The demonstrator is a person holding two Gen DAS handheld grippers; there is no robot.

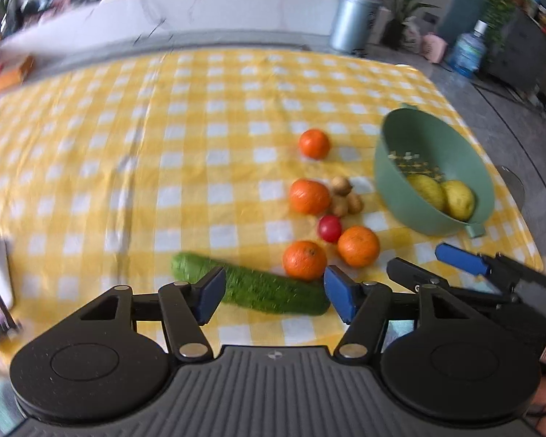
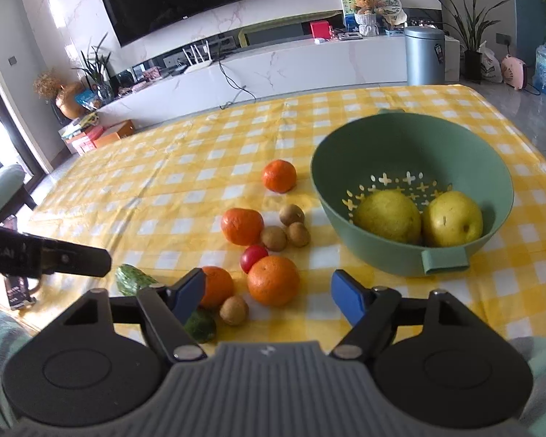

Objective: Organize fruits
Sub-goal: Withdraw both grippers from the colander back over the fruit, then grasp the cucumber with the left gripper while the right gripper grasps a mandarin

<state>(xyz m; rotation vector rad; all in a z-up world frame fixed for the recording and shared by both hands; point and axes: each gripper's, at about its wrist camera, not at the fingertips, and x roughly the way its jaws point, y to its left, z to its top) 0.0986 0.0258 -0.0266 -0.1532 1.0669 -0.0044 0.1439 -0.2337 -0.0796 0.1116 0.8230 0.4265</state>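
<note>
Yellow checked cloth (image 2: 156, 182) lies bare left of the fruit; oranges (image 2: 273, 286) cluster beside the green colander (image 2: 411, 153) holding two pears (image 2: 389, 215). Left gripper (image 1: 275, 296) and right gripper (image 2: 267, 296) both hover spread, pinching nothing. Only the left view shows the whole cucumber (image 1: 251, 284).

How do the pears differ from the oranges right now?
Place: both pears sit inside the green colander; the four oranges lie loose on the checked cloth.
Colour: the pears are yellow-green, the oranges bright orange.
Size: the pears look bigger than the oranges.
Shared: all are roundish whole fruits, and neither gripper touches any.
</note>
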